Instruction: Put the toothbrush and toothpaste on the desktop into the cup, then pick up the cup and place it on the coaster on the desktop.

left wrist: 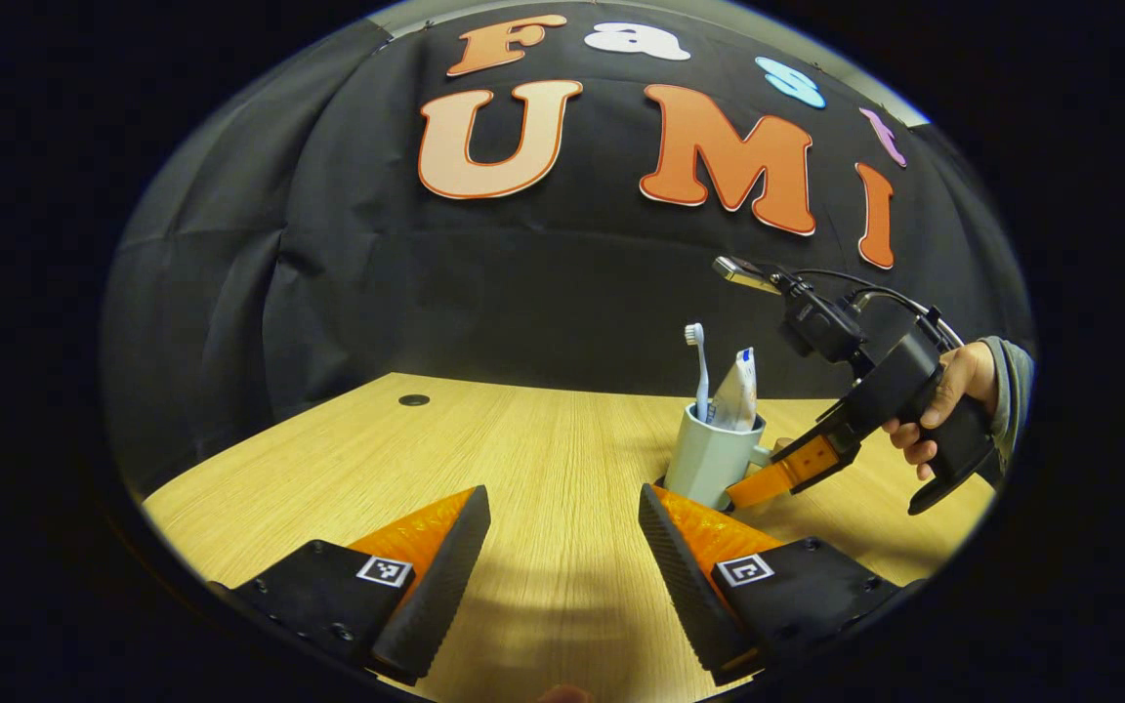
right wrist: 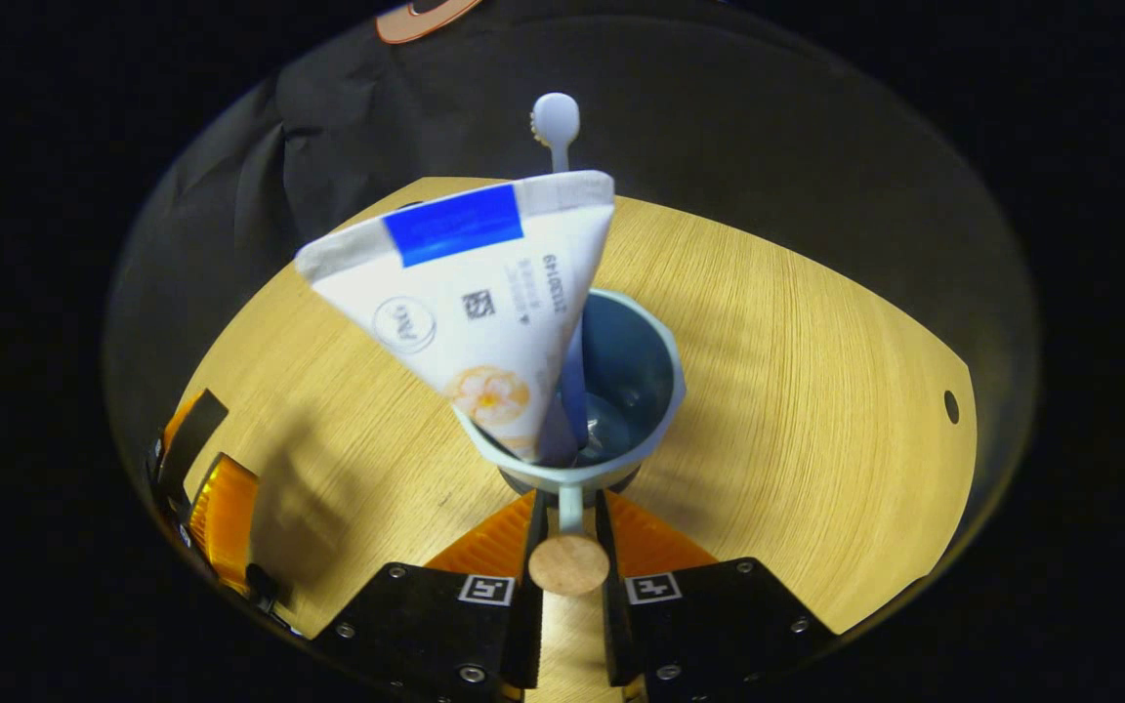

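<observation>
- My right fingers (right wrist: 569, 527) squeeze the thin handle of the smooth, round cup (right wrist: 641, 391).
- The toothbrush (right wrist: 557, 122) and flat toothpaste (right wrist: 465, 293) stand inside it.
- My left fingers (left wrist: 562, 547) are wide open over the wooden surface (left wrist: 523, 439), holding nothing.

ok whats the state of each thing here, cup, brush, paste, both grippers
cup: upright on the desk, handle between the right gripper's fingers
toothbrush: standing in the cup, head up
toothpaste: in the cup, leaning on its rim
right gripper: shut on the cup handle
left gripper: open, holding nothing
</observation>
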Action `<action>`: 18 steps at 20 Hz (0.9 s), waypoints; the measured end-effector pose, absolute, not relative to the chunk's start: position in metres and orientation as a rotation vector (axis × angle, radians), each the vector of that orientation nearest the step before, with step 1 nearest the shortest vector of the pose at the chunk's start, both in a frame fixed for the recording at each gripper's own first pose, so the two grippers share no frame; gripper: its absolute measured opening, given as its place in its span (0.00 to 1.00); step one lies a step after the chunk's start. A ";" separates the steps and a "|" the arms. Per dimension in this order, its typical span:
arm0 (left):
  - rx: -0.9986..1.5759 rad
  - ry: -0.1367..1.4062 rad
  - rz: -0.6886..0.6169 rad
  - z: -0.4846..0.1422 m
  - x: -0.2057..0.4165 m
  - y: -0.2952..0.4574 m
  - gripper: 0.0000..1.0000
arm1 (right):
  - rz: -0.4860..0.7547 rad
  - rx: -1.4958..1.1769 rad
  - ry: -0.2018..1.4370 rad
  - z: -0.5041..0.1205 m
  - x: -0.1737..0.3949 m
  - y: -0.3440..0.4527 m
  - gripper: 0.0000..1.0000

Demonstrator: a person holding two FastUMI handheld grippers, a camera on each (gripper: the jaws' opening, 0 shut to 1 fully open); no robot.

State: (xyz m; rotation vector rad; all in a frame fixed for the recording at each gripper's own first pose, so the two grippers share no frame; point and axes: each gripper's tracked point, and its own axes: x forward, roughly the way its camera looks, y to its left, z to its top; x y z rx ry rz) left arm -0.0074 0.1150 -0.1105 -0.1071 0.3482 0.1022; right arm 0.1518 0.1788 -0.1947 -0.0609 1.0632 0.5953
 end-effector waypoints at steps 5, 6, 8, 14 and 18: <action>-0.085 0.337 0.102 -0.103 -0.004 0.109 0.97 | 0.669 -0.013 1.022 -0.175 0.137 0.182 0.65; -0.077 0.328 0.101 -0.098 -0.002 0.108 0.97 | 0.675 0.004 1.002 -0.170 0.136 0.183 0.63; -0.057 0.309 0.098 -0.091 -0.001 0.103 0.97 | 0.676 0.032 0.943 -0.157 0.138 0.175 0.76; -0.009 0.244 0.072 -0.058 0.008 0.080 0.97 | 0.660 0.115 0.740 -0.109 0.133 0.136 0.90; -0.001 0.193 0.059 -0.035 0.014 0.065 0.96 | 0.606 0.099 0.585 -0.097 0.133 0.097 0.91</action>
